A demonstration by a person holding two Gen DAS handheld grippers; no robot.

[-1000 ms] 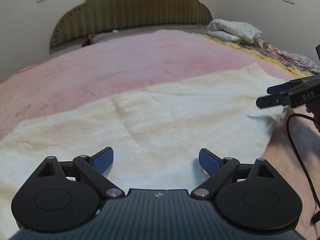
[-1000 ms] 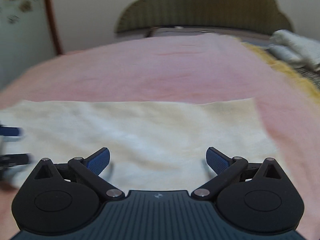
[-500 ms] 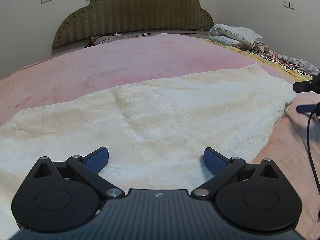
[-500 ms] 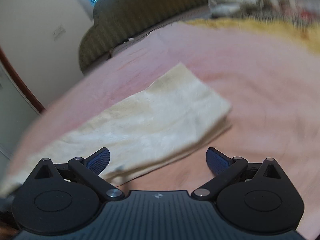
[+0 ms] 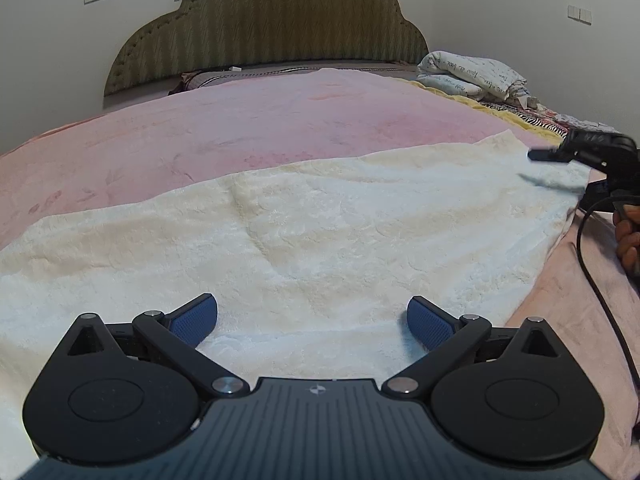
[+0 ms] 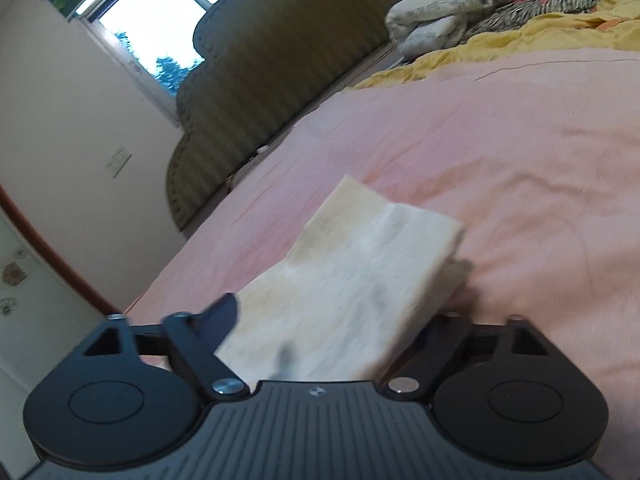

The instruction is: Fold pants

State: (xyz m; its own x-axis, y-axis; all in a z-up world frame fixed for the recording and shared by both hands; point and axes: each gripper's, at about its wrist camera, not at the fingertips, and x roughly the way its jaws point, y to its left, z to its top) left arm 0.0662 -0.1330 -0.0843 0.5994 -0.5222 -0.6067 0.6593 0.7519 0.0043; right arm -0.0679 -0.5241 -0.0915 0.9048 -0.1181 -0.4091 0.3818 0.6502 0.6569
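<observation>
Cream fleece pants [image 5: 320, 232] lie flat across a pink bed. My left gripper [image 5: 312, 316] is open just above their near edge, its blue pads apart and holding nothing. My right gripper [image 6: 328, 324] is tilted sideways, its jaws wide open around the pants' right end [image 6: 360, 280], one finger above the cloth and the other hidden under it. In the left wrist view the right gripper [image 5: 560, 168] shows at the pants' far right corner, one finger above the cloth.
The pink blanket [image 5: 260, 120] covers the bed up to a green headboard [image 5: 272, 20]. Folded bedding [image 5: 472, 76] and a yellow and zebra-print pile [image 6: 540, 28] lie at the far right. A black cable [image 5: 592, 264] hangs by the right hand.
My right gripper has swung to the pants' right end, rolled sideways and slid its open jaws around the cloth edge. My left gripper has barely moved.
</observation>
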